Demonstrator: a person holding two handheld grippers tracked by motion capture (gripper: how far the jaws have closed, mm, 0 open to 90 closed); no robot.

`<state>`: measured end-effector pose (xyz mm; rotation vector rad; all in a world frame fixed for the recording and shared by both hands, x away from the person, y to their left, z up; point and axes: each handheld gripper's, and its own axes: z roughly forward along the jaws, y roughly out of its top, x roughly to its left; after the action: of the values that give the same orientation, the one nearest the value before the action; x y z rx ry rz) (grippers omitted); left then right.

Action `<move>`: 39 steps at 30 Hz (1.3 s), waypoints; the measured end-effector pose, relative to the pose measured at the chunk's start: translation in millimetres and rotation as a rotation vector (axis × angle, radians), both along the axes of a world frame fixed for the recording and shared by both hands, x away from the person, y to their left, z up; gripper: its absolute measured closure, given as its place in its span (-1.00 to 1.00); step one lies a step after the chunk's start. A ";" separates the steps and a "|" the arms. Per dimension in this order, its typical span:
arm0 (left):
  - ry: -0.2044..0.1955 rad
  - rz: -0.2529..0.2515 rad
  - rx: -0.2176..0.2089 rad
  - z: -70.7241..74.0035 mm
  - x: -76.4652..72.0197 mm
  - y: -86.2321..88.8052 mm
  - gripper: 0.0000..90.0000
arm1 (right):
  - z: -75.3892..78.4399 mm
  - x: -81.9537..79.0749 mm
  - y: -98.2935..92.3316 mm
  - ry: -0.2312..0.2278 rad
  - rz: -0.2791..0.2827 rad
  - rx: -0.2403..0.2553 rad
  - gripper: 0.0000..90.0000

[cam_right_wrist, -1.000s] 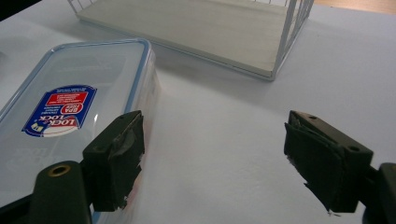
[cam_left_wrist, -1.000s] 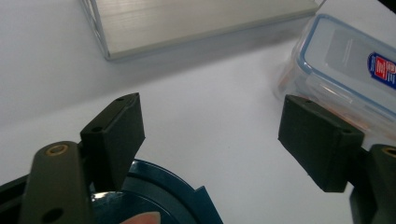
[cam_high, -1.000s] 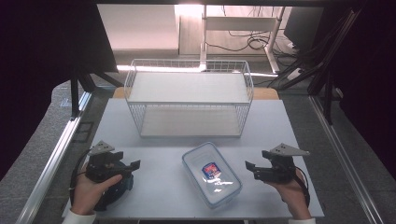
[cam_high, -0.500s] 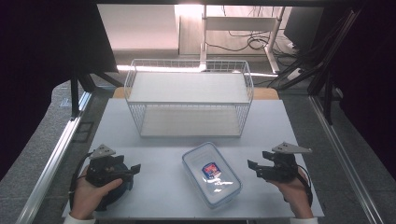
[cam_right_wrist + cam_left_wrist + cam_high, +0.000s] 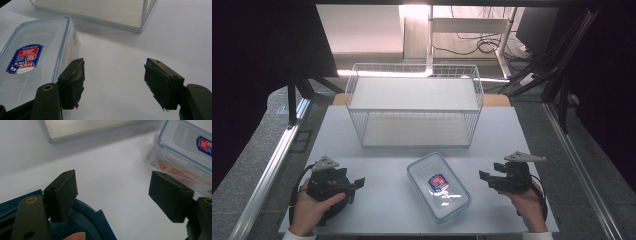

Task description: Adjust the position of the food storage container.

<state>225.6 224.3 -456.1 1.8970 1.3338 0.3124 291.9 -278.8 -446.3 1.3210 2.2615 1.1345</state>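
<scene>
The clear box [image 5: 438, 186] with the blue-edged lid lies on the white table [image 5: 382, 160], in front of the wire basket [image 5: 414, 105] and between the two hands. The left gripper [image 5: 354, 184] is wide open and holds nothing. The right gripper [image 5: 484, 177] has just been closing a little, but its jaws are apart with only table between them

At the lower left of the high view, the left gripper [image 5: 358, 183] is black and blocky, topped by a grey three-cornered plate, with a dark cable looping behind it. At the lower right, the right gripper [image 5: 482, 176] has the same black body, grey plate and cable. White cuffs [image 5: 294, 235] show at the bottom edge. In the gripper views each jaw is a matt black block with small screw holes on a dark arm with a brass-coloured rivet; the right gripper's pads [image 5: 74, 82] look frayed.
</scene>
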 end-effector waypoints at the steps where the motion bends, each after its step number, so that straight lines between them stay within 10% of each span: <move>1: 0.000 0.001 0.000 0.2 -0.2 -0.1 -0.50 | 0.7 0.1 0.5 0.004 0.000 0.004 -0.27; 15: -0.022 0.011 -0.012 13.6 -5.8 0.9 -0.50 | 17.3 8.5 18.7 0.029 0.046 -0.014 -0.06; 33: -0.010 -0.002 -0.008 10.7 -5.1 0.7 -0.49 | 19.9 53.9 93.9 0.155 0.262 -0.192 0.93; 39: -0.002 0.014 0.004 9.3 -6.0 4.4 -0.52 | 9.7 64.7 113.9 0.172 0.271 -0.249 0.97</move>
<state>219.6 228.7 -446.8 1.8910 1.3469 0.3239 356.5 -164.9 -436.6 1.0757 2.6687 0.8037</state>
